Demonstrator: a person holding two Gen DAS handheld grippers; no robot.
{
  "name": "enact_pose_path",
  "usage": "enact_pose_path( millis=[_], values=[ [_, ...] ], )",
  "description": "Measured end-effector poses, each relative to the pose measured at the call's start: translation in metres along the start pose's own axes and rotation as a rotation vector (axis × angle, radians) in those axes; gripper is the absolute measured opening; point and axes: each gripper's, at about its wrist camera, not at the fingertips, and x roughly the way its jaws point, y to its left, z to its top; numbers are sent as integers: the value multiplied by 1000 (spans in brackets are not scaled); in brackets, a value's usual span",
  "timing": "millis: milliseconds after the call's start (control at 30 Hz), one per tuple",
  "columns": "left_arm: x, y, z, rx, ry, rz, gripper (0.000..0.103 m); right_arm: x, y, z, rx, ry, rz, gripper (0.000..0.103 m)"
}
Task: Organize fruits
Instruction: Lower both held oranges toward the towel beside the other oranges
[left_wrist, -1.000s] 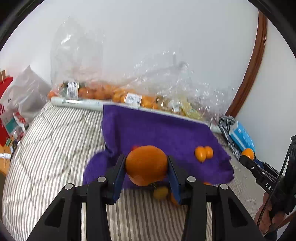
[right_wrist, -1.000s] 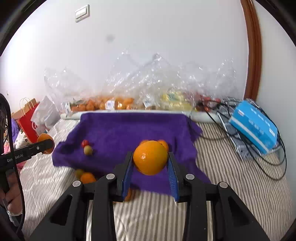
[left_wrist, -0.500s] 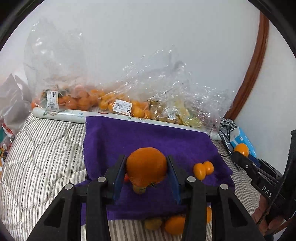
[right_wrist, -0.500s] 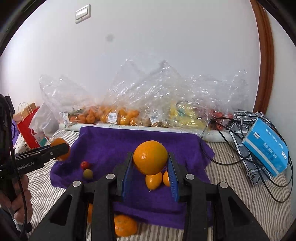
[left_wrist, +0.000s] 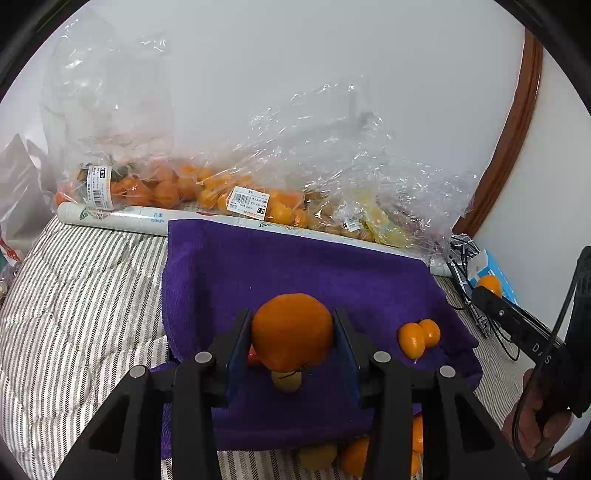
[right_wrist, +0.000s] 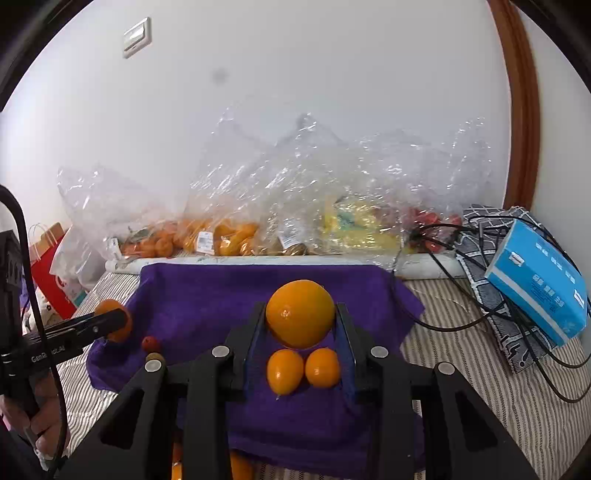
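In the left wrist view, a deep-orange mandarin (left_wrist: 291, 331) is clamped between the blue pads of the left gripper (left_wrist: 292, 341), held above the near part of a purple towel (left_wrist: 295, 266) spread over a striped quilt (left_wrist: 81, 295). Just below the held fruit, a small olive-green fruit (left_wrist: 286, 380) and a sliver of a red one (left_wrist: 252, 356) are seen on the towel. A few orange fruits (left_wrist: 356, 456) and a greenish one (left_wrist: 318, 455) lie on the quilt at the towel's near edge, partly hidden by the gripper. In the right wrist view, a smooth yellow-orange orange (right_wrist: 300, 313) is gripped firmly by the right gripper (right_wrist: 300, 326), also over the towel. Directly beneath it, two kumquats (right_wrist: 303, 369) rest side by side, touching, on the purple cloth. Farther left in that view, the left gripper with its mandarin is seen from the side, near a small red fruit (right_wrist: 150, 343) on the towel. Beyond the towel's far edge a white roll (left_wrist: 122, 219) lies along the wall, and behind it clear plastic bags of fruit (right_wrist: 229, 236) are piled. To the right a blue tissue pack (right_wrist: 539, 280) rests on a patterned cloth among black cables (right_wrist: 461, 321).
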Motion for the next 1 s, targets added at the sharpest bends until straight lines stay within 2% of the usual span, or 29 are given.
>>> enact_pose_path(
  millis=[1000],
  values=[
    [17, 9, -4, -29, 47, 22, 41, 25, -3, -14, -10, 64, -19, 35]
  ],
)
